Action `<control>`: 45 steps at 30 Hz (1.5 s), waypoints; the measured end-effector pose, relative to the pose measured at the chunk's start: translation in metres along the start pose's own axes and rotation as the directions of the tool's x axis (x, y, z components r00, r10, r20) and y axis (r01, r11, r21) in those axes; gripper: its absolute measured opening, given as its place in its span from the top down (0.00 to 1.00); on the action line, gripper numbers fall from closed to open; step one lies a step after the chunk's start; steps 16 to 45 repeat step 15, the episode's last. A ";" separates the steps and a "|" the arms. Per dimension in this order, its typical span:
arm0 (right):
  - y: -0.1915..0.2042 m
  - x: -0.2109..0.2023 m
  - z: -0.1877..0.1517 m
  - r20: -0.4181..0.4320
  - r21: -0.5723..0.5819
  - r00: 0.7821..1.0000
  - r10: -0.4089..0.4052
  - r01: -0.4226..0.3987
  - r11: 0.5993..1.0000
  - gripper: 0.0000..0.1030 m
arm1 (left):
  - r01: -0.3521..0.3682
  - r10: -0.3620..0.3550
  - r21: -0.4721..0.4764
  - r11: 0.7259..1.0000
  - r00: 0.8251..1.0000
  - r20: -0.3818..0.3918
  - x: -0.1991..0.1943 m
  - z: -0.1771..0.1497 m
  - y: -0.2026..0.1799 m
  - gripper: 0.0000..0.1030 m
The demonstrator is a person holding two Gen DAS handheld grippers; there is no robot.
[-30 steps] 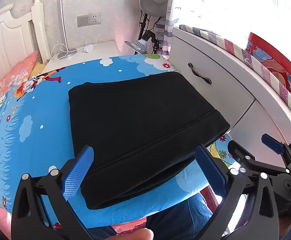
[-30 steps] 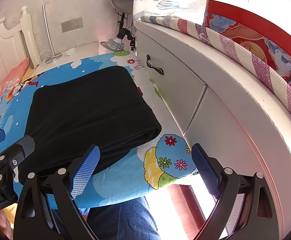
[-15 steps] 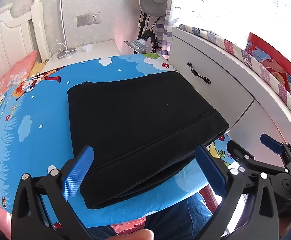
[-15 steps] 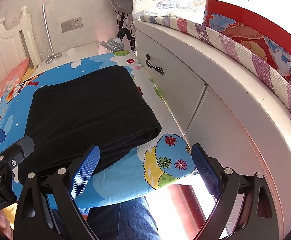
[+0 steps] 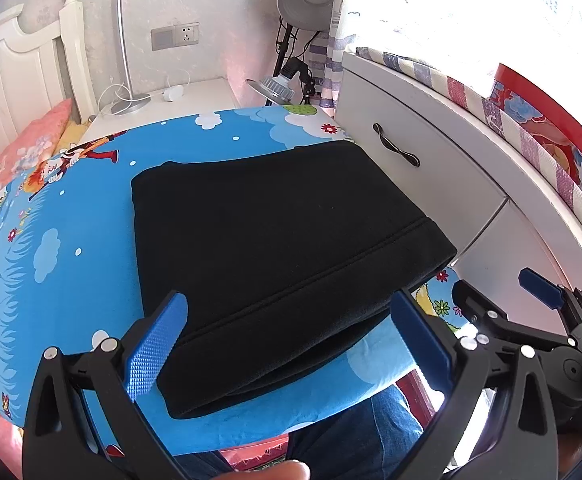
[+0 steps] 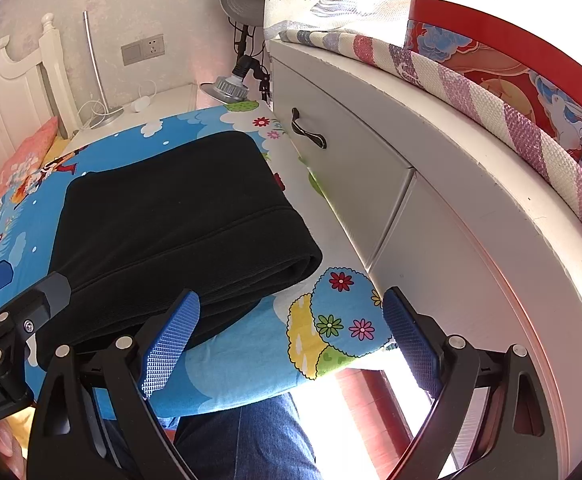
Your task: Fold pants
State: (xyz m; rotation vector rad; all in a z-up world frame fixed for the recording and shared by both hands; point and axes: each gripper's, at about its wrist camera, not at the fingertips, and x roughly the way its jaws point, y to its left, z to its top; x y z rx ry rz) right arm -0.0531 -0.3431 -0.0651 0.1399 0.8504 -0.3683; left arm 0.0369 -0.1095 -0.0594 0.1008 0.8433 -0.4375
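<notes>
- Pants (image 5: pixel 275 240) are seen as a compact black rectangle, several layers thick, lying flat on the cartoon-printed bed sheet (image 5: pixel 63 248) near its front edge, just beside the white drawer unit (image 5: pixel 423 176); almost nothing has shifted over the last second (only a slight drift of the view is noticed), so the fold is judged to be finished.
- Left gripper (image 5: pixel 291 332) is held above the near edge of the bundle, jaws spread wide and nothing clamped; no cloth is touched.
- Right gripper (image 6: pixel 291 332) is likewise held wide open and empty, near the bundle's right corner, over the sheet's front edge.
- Only release and withdrawal are judged to be left.
</notes>
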 end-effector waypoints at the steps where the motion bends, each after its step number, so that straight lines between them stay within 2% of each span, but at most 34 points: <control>1: 0.000 0.000 0.000 -0.001 0.001 1.000 0.000 0.000 1.000 0.13 | -0.001 0.001 0.001 1.000 1.000 0.000 0.000 0.000 0.000 0.02; 7: -0.001 0.000 -0.002 0.001 0.008 1.000 0.000 0.000 1.000 0.13 | -0.001 0.000 0.031 1.000 1.000 0.023 0.001 -0.002 -0.009 0.02; 9: -0.002 0.001 -0.003 0.000 0.018 1.000 0.000 0.000 1.000 0.13 | 0.013 -0.014 0.034 0.999 1.000 0.027 0.003 0.000 -0.011 0.02; 12: -0.003 0.001 -0.003 0.008 0.034 1.000 0.029 -0.029 0.999 0.13 | 0.076 -0.076 -0.003 0.997 0.996 0.036 -0.003 0.004 0.000 0.02; 13: -0.001 0.000 -0.002 0.018 0.035 0.999 0.044 -0.044 0.998 0.13 | 0.066 -0.064 -0.033 0.997 0.996 0.068 -0.011 0.005 0.014 0.02; 15: 0.005 -0.003 -0.002 0.051 0.026 0.993 0.104 -0.105 0.994 0.10 | -0.019 0.037 -0.133 0.991 0.990 0.138 -0.031 -0.001 0.058 0.02; 45: 0.005 -0.003 -0.002 0.051 0.026 0.993 0.104 -0.105 0.994 0.10 | -0.019 0.037 -0.133 0.991 0.990 0.138 -0.031 -0.001 0.058 0.02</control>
